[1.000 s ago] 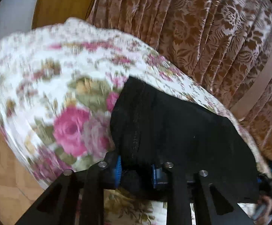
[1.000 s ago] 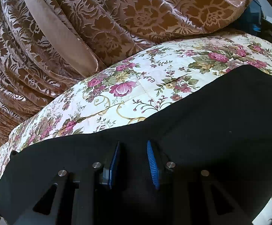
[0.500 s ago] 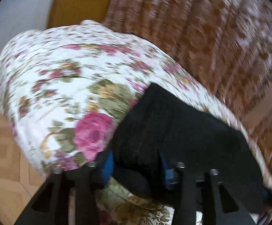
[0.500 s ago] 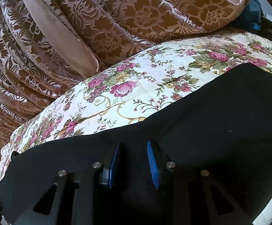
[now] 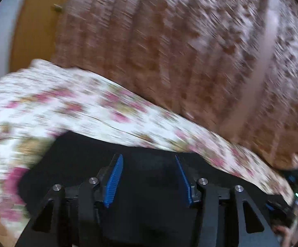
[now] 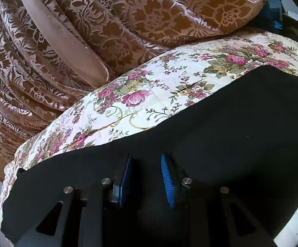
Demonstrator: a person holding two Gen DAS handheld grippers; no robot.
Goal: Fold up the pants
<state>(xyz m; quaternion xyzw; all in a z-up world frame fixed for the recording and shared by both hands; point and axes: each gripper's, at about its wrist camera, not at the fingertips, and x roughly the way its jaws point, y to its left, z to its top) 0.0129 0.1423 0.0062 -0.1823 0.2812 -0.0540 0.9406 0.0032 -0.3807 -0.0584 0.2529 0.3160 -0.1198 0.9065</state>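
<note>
While the left-wrist view is smeared by blur, the left tool (image 5: 149, 177) reads clearly enough: its blue pads (image 5: 113, 182) stand apart and are opening, with no cloth pinched between them. The black pants (image 6: 220, 135) lie spread flat on the floral bedspread (image 6: 140, 94), which serves as the landmark here. The right tool (image 6: 146, 180) sits over the pants near the bedspread's front edge, pads partly apart; whether they clamp fabric cannot be told. The brown patterned curtain (image 6: 128, 20) hangs just behind the bedspread, touching its far edge.
</note>
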